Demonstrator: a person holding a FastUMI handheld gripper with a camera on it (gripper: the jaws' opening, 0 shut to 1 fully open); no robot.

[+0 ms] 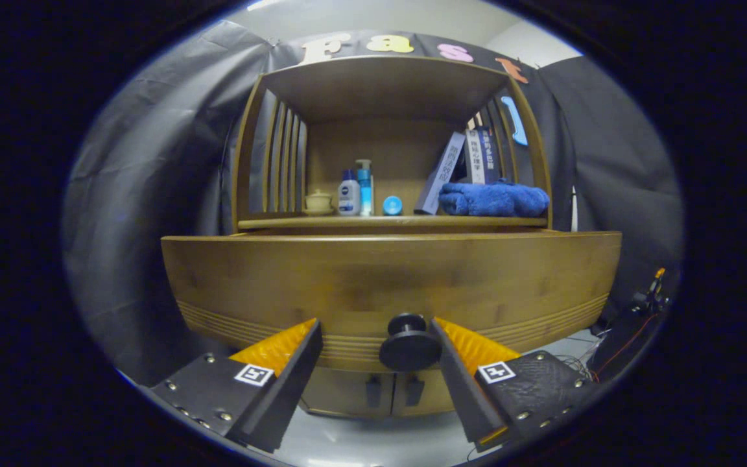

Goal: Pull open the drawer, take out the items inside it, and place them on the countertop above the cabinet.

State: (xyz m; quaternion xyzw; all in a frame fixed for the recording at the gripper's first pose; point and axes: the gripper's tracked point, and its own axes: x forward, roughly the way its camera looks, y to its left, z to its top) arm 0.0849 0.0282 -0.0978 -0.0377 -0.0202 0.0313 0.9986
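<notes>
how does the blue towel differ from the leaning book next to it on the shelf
The blue towel lies flat, folded and soft; the leaning book is stiff and tilts against the upright books beside it. The towel is deep blue, the book's facing side pale grey. The towel sits low and wide, the book rises taller. Both rest on the shelf above the drawer. The hand-held gripper is open, the drawer knob between its fingers.

The wooden drawer is shut, its wide front with grooved lines along the lower edge facing the gripper. Its round dark knob sits between the spread fingers, nearer the right one. The surface runs above the drawer front.
</notes>
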